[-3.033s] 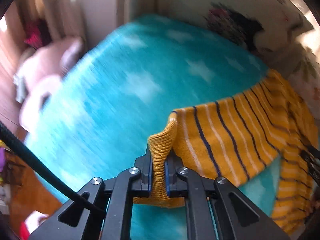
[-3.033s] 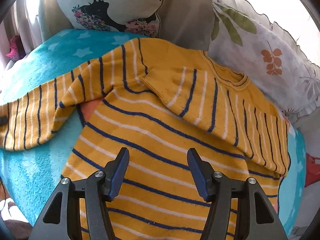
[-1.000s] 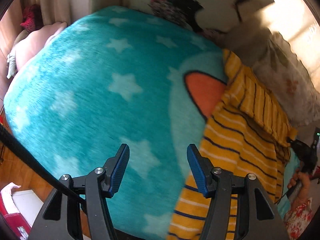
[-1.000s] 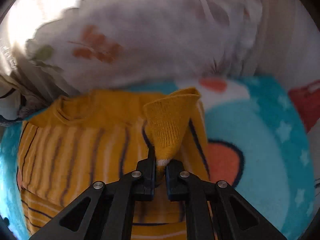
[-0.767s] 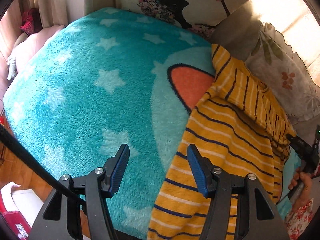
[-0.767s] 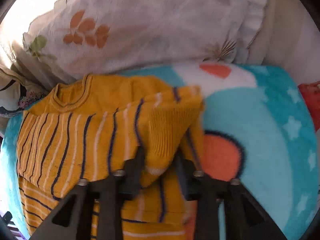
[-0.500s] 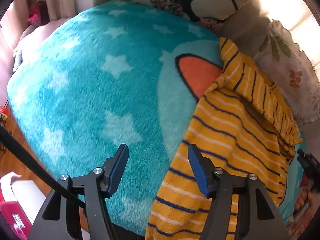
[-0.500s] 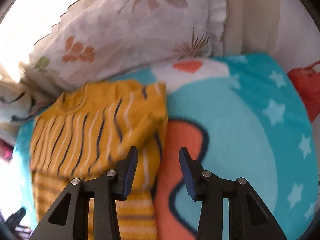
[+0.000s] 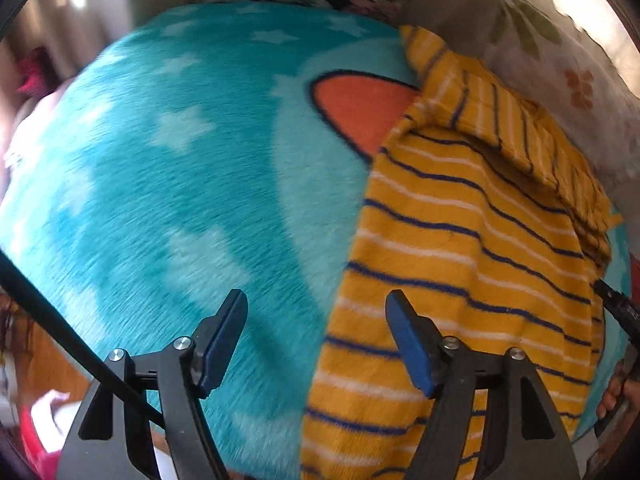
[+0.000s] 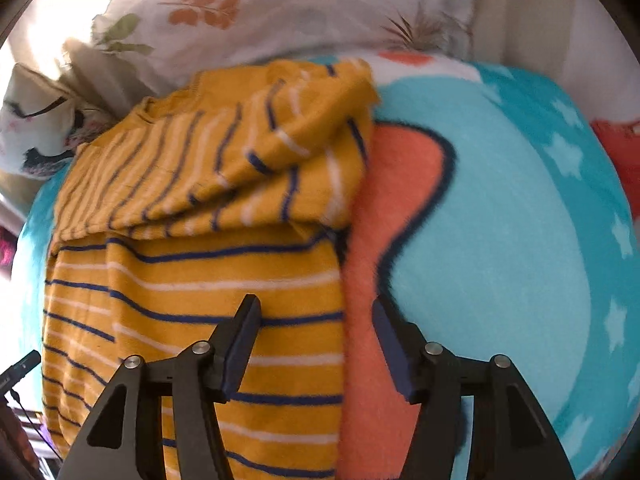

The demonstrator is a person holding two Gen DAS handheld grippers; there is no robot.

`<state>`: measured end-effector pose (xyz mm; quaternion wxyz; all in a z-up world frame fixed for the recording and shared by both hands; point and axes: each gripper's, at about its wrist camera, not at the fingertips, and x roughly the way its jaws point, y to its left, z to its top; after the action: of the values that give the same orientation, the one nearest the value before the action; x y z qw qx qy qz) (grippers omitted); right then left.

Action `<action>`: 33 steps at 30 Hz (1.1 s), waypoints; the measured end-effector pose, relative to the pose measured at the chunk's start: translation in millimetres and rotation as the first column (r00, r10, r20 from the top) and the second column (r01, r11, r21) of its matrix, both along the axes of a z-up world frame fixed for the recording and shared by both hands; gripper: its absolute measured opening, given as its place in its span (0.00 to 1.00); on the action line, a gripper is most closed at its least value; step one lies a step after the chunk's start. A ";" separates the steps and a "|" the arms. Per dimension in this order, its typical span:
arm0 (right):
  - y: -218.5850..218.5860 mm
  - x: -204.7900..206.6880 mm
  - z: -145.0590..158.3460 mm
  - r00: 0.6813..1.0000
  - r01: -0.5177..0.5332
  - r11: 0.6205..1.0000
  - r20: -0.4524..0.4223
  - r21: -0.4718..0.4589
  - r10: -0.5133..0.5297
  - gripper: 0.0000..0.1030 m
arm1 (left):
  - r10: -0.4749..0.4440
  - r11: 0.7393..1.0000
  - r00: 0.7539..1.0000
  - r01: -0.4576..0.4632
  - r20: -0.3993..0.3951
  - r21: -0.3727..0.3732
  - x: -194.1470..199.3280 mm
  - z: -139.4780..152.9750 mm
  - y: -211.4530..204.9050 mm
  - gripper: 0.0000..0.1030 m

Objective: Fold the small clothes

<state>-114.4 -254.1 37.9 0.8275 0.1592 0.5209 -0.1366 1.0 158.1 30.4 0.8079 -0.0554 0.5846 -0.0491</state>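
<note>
Softly ribbed striped sweater [image 10: 192, 280], fleecy blanket [image 10: 500, 260].

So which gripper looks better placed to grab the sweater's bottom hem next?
Both, probably. The left hand-held gripper and right hand-held gripper each hang open over a side edge of the yellow striped knit sweater, sleeves already folded in; their jaws have just been opening, empty.

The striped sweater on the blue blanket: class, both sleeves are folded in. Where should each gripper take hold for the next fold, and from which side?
A judgement: grip the striped sweater at its two bottom hem corners, nearest the cameras, from above. Each open gripper, left gripper and right gripper, already straddles a long side edge there. The folded sleeves lie at the collar end, so lifting the hem toward them halves it.
</note>
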 end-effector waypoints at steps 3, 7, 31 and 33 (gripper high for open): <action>9.3 8.1 -1.5 1.000 -0.010 1.000 0.007 0.013 0.010 0.63 | -0.075 0.997 0.997 0.075 -0.003 -0.027 15.1 -4.3 -13.1 0.68; 17.9 18.0 -0.4 1.000 -0.024 0.997 0.011 0.067 0.023 0.10 | -0.211 0.975 0.977 0.209 0.016 0.075 20.7 -2.9 -38.3 0.08; 3.4 -121.7 -9.6 0.953 0.291 0.866 -0.041 0.408 -0.300 0.31 | -0.210 0.911 0.974 0.164 -0.082 -0.378 1.8 -14.2 36.6 0.52; 2.7 -129.2 -12.3 0.953 0.282 0.846 -0.028 0.453 -0.303 0.33 | -0.223 0.900 0.971 0.170 -0.089 -0.400 0.6 -15.0 31.5 0.52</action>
<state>-243.6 -251.4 25.6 0.7485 0.4275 0.4893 -0.1327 1.6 189.6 15.4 0.7309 -0.1586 0.6180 -0.2420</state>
